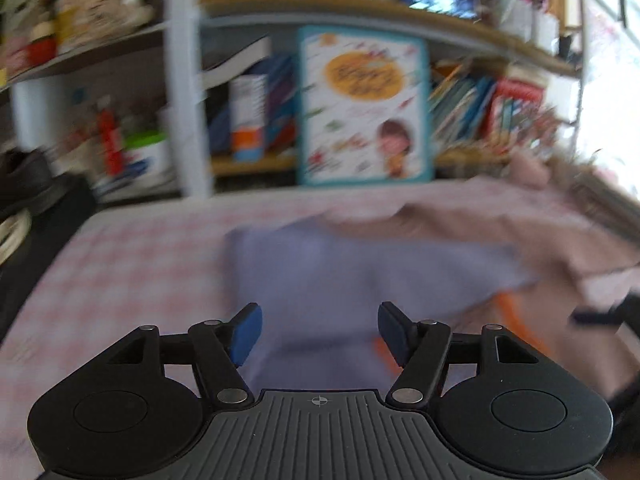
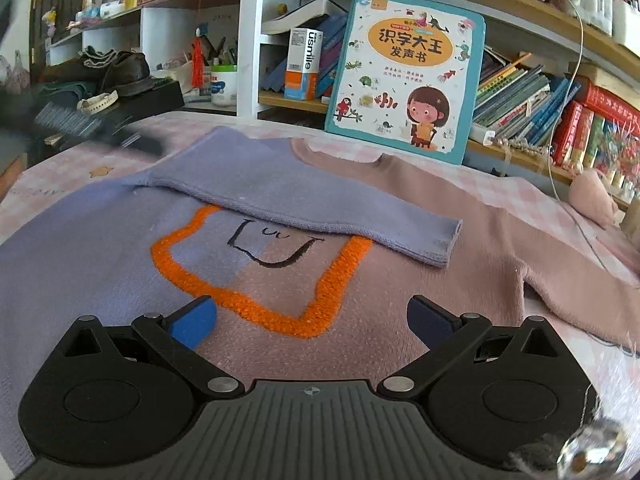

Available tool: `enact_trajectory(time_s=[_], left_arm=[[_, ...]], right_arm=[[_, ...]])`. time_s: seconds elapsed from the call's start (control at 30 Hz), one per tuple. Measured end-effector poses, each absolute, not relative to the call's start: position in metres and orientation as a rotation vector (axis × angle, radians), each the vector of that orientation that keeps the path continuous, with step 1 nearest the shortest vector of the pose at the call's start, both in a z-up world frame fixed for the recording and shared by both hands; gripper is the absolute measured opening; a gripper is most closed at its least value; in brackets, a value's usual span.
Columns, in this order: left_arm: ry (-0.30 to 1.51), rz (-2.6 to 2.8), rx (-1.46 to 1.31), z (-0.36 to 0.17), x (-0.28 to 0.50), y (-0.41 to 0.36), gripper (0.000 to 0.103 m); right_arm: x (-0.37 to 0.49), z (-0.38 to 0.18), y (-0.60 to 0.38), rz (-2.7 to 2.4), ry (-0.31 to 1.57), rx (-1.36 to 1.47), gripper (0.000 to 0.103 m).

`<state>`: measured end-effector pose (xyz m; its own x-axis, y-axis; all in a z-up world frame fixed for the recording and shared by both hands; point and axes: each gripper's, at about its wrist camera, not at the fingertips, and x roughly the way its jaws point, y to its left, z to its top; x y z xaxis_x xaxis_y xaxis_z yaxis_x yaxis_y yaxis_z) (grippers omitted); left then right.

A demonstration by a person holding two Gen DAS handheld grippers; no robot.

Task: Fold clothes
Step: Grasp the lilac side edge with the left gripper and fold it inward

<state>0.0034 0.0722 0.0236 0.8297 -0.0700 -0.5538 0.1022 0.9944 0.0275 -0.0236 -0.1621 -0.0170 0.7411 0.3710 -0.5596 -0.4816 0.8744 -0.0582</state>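
Note:
A sweater [image 2: 100, 264], half lilac and half pink, lies flat on the pink checked tablecloth [image 2: 80, 160]. It bears an orange outline [image 2: 256, 304] with black marks inside. Its lilac sleeve [image 2: 304, 200] is folded across the chest, while the pink sleeve [image 2: 580, 280] lies out to the right. My right gripper [image 2: 312, 316] hovers open over the sweater's lower front, nothing between its blue pads. In the blurred left wrist view my left gripper [image 1: 320, 324] stands open above the lilac part [image 1: 340, 264], with nothing between its pads.
A large picture book [image 2: 404, 72] leans upright against the bookshelf [image 2: 520, 92] right behind the sweater. A black box with shoes [image 2: 132, 76] sits at the back left. A pink plush [image 2: 592, 196] and a thin cable [image 2: 560, 140] are at the right.

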Motion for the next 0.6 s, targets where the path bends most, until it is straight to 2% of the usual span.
enact_trajectory(time_s=[0.27, 0.37, 0.4, 0.43, 0.47, 0.53, 0.6], left_arm=[[0.623, -0.028, -0.064, -0.009, -0.024, 0.111, 0.068], [0.615, -0.028, -0.057, -0.014, -0.023, 0.11, 0.065], [0.611, -0.028, -0.052, -0.016, -0.022, 0.109, 0.061], [0.608, -0.027, -0.047, -0.017, -0.022, 0.108, 0.051], [0.605, -0.027, -0.041, -0.018, -0.021, 0.107, 0.046], [0.614, -0.034, -0.056, -0.021, -0.022, 0.109, 0.019], [0.616, -0.051, -0.106, -0.021, -0.022, 0.118, 0.009]], right_arm=[[-0.018, -0.019, -0.165, 0.468, 0.601, -0.175, 0.102], [-0.018, -0.019, -0.167, 0.464, 0.605, -0.163, 0.102], [-0.018, -0.019, -0.168, 0.462, 0.606, -0.16, 0.102], [-0.017, -0.019, -0.168, 0.46, 0.607, -0.157, 0.102], [-0.017, -0.019, -0.169, 0.458, 0.607, -0.154, 0.102], [-0.017, -0.019, -0.169, 0.457, 0.608, -0.152, 0.102], [-0.017, -0.019, -0.169, 0.458, 0.61, -0.154, 0.102]])
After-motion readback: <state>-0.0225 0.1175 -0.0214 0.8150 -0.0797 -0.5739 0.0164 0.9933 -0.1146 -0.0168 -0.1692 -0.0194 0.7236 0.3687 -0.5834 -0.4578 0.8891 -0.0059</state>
